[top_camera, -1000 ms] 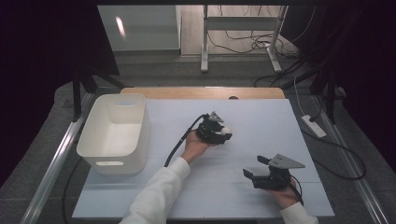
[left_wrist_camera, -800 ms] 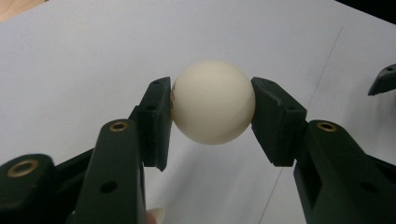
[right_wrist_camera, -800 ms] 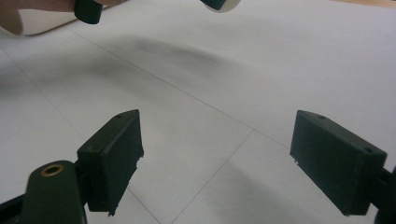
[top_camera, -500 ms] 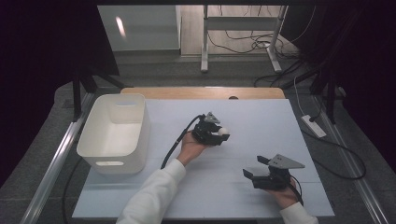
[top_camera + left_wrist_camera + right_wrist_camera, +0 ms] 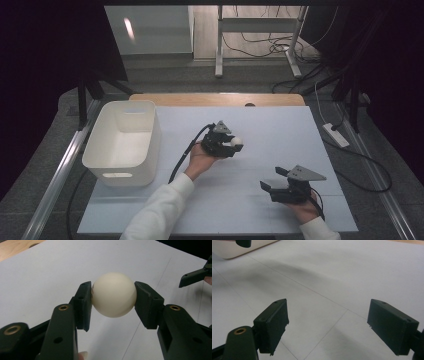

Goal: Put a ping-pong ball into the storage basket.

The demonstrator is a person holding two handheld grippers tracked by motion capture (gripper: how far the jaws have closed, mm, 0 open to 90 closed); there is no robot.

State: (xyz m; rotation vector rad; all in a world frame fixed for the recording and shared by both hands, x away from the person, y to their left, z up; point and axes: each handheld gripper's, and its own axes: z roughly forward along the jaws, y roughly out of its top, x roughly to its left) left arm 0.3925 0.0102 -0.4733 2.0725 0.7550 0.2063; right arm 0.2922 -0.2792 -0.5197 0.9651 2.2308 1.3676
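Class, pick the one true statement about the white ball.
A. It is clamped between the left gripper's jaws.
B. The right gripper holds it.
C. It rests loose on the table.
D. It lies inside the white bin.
A: the white ball sits pinched between both jaws of the left gripper, raised off the table.

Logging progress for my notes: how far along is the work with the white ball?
Done: the left gripper has the white ball clamped between its fingers, lifted off the table. In hand: carrying it. Left: likely dropping it into the white bin, which looks empty. The right gripper waits open above the table.
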